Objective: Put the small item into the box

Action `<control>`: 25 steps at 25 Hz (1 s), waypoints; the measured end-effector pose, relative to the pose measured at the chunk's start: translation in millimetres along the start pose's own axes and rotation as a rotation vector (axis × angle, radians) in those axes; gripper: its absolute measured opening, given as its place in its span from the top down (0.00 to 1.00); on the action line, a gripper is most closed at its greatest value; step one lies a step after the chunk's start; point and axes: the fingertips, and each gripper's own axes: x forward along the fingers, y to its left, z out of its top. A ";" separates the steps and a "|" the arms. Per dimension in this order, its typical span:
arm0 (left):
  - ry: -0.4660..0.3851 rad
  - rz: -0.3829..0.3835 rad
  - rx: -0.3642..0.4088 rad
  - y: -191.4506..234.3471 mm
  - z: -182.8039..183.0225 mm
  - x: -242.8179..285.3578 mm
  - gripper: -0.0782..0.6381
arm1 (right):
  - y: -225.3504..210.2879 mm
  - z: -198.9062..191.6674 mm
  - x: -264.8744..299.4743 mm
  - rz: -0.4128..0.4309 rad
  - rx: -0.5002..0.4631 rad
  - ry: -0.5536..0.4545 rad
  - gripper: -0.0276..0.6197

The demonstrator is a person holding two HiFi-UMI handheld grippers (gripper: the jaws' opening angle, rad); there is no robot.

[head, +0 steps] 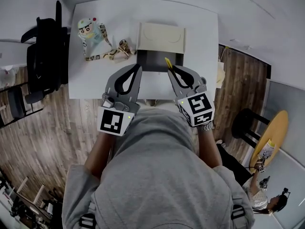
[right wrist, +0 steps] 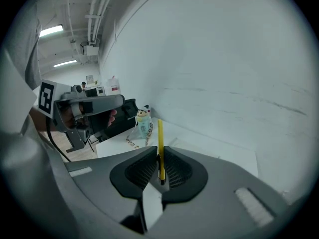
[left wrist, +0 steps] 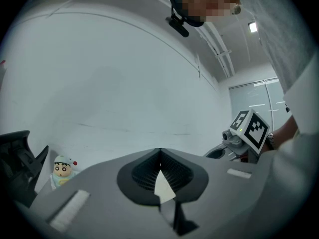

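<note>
The right gripper [right wrist: 160, 158] is clenched on the small item, a thin yellow stick [right wrist: 160, 138]. The stick stands upright between the two jaw pads and projects well beyond the jaw tips.

In the head view the stick's free end lies over the near right corner of the box [head: 153, 61], at the edge of its dark opening. How high the stick is above the box cannot be told.

The box stands open near the middle of the white table [head: 200, 27]. Its pale lid [head: 161, 38] is folded back on the far side.

The left gripper [left wrist: 159, 156] is closed, jaw tips together, with nothing between them. It sits just beside the near left corner of the box, with the right gripper to its right.

To the left of the box, a cartoon figure bottle [head: 89, 30] stands on the table. Its patterned lanyard [head: 108, 54] trails toward the box's left side. A black chair [head: 45, 51] stands off the table's left edge.

Nothing lies between the stick and the box opening.
</note>
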 end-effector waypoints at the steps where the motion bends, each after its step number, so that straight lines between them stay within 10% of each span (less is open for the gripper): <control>1: 0.001 -0.003 -0.002 2.5 -0.6 0.4 0.89 | 0.1 -1.8 4.1 0.003 -0.002 0.016 0.86; 25: 0.028 -0.027 -0.024 37.5 -10.5 8.9 0.89 | -1.4 -51.0 73.3 0.012 -0.061 0.278 0.86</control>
